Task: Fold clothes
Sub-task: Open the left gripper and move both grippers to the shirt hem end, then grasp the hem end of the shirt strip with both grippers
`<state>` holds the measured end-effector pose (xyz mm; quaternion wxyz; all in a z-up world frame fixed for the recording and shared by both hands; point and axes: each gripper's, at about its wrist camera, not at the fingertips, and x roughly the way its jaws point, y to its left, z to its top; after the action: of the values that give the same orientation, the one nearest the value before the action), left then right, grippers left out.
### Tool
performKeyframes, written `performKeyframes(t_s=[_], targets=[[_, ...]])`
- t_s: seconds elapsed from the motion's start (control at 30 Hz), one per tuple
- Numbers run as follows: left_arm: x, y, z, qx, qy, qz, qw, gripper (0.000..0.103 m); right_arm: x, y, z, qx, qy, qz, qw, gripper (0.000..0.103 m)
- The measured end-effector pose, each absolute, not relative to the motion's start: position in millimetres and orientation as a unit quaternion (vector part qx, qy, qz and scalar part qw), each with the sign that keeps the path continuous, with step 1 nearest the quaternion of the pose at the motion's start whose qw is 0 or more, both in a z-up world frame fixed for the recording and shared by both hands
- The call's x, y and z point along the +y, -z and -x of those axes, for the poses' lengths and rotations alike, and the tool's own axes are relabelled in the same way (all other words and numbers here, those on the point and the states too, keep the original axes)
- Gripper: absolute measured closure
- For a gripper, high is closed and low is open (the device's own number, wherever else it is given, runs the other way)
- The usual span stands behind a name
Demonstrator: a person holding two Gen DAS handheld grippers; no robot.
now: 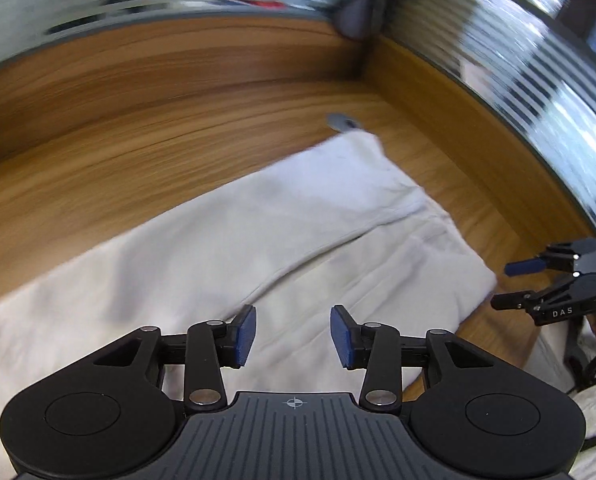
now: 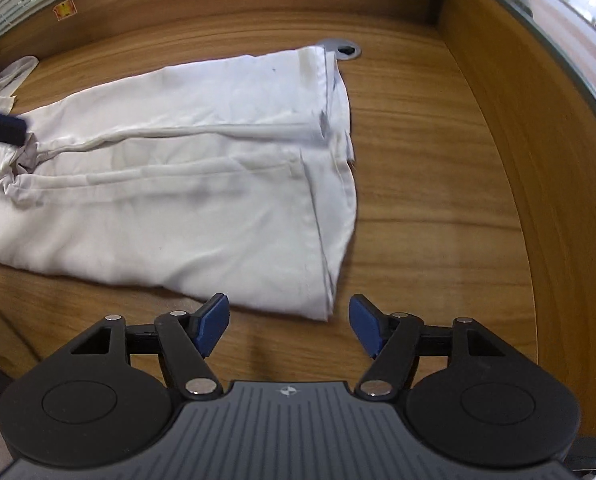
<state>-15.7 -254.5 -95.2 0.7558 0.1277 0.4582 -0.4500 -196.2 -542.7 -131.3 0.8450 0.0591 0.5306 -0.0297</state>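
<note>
White trousers [image 2: 201, 184] are lying flat on the wooden desk [image 2: 438, 200], folded lengthwise so one leg is resting on the other, w/ the hems at the right end in the right wrist view and the rest of the cloth running off to the left. A long seam is going along the middle of the garment. The far hem corner is just touching a grey round cable cover [image 2: 344, 49] set in the desk surface. The right gripper [image 2: 289, 330] is hanging above the near edge of the desk w/ its jaws wide apart and nothing btw. them; the near hem corner of the trousers is just in front of its blue pads [image 2: 213, 322], not touching as far as I can see. The left gripper [image 1: 291, 336] is hanging over the trousers further along the legs, jaws also parted, and no cloth is caught btw. them. In the left wrist view the right gripper is showing at the right edge, near the hem end of the trousers. A wooden panel [image 2: 558, 208] is standing along the far and right sides of the desk. The background in the left wrist view is blurred.
</note>
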Motion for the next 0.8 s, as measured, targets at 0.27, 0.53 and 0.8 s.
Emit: performKeyframes(t_s=[0.27, 0.53, 0.8], targets=[[-350, 93, -11, 0.413, 0.571, -0.286, 0.649, 0.042, -555, 132, 188, 0.496, 0.053, -0.107, 0.860, 0.025], [-442, 91, -30, 0.310, 0.675, -0.449, 0.497, 0.037, -565, 140, 163, 0.466, 0.098, -0.160, 0.865, 0.024], [-528, 112, -39, 0.273, 0.708, -0.533, 0.373, 0.037, -567, 149, 165, 0.450, 0.140, -0.203, 0.858, 0.024]])
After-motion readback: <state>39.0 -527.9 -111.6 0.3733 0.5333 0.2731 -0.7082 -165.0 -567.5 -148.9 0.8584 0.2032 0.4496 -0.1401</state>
